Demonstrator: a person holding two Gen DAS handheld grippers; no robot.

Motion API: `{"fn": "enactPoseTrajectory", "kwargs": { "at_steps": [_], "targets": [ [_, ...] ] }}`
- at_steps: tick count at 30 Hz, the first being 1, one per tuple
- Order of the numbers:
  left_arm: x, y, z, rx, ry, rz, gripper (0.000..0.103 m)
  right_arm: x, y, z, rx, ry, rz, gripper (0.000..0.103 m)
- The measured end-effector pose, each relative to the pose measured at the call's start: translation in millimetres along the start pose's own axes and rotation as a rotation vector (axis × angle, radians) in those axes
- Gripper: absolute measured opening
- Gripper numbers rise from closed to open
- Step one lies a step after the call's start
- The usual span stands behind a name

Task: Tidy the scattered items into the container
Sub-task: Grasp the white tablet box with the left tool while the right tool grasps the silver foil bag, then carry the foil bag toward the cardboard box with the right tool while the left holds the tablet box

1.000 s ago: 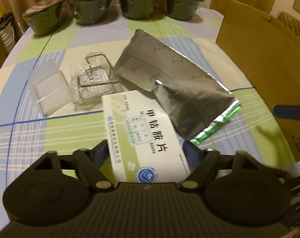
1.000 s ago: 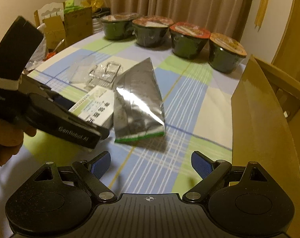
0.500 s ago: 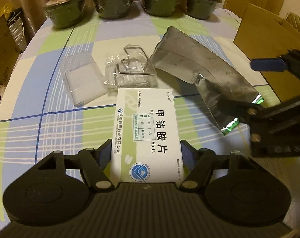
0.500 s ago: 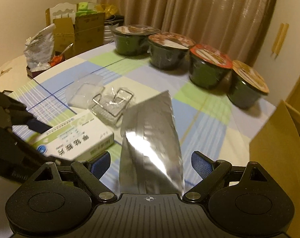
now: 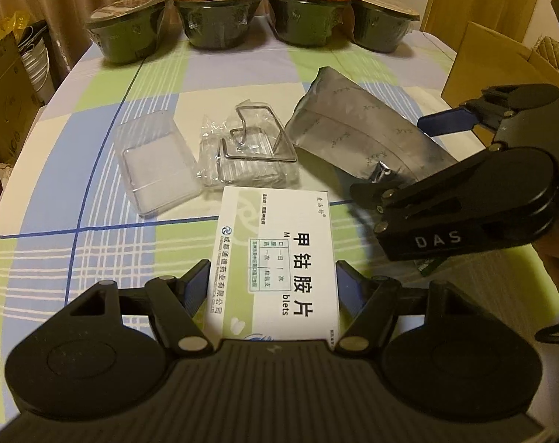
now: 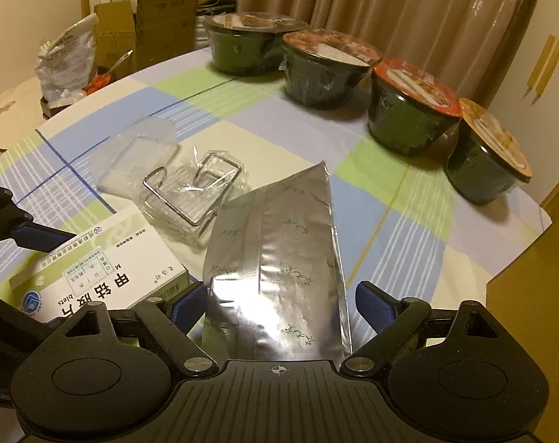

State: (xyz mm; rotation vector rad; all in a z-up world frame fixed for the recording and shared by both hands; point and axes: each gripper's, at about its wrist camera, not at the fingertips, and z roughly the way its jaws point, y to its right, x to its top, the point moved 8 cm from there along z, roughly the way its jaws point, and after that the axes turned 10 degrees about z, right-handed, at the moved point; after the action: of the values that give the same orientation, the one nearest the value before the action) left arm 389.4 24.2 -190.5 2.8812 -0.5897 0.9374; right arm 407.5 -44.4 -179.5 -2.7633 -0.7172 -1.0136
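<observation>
Left gripper (image 5: 272, 288) jaws apart, straddling box (image 5: 277, 258) on table (image 5: 106, 236). Right gripper (image 6: 279, 304) jaws apart around pouch (image 6: 275, 258). Risk: slick foil slipping on closure; grippers colliding.

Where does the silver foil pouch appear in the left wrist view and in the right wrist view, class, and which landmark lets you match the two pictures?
Left wrist view: the silver foil pouch lies right of centre, its near end hidden behind the right hand-held gripper.
Right wrist view: the pouch sits bottom centre, between the open fingers.
Shared landmark: the wire rack in clear wrap, beside the pouch.
</observation>
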Motion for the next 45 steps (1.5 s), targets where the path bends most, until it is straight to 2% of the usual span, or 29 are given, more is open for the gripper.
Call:
{"fn": "enactPoseTrajectory", "kwargs": {
  "at_steps": [3,6,15,22,36,45],
  "targets": [
    [0.6,0.1,2.2,-0.001,-0.002,-0.003,0.068,-4.4,1.7,-5.5,-0.003,-0.006,0.018,0.064],
    [0.6,1.5,4.2,-0.002,-0.009,0.006,0.067,-13.1,6.7,-15.2,0.004,-0.012,0.069,0.061],
    [-6.6,17.6,-3.7,-0.041,-0.034,0.068,0.067,-53.8,23.2,-59.2,0.013,-0.031,0.243,0.059],
    [-3.4,21.6,-17.4,-0.057,-0.011,0.054,0.067,-77.8,30.3,-95.0,0.0,-0.03,0.305,0.058],
    [21.7,55.6,-53.1,-0.08,0.055,0.093,0.067,-67.8,47.4,-189.0,-0.046,0.078,0.329,0.058],
    [29.1,84.5,-70.6,-0.106,0.078,0.127,0.067,-62.3,66.1,-231.3,-0.085,0.13,0.36,0.058]
  ]
}}
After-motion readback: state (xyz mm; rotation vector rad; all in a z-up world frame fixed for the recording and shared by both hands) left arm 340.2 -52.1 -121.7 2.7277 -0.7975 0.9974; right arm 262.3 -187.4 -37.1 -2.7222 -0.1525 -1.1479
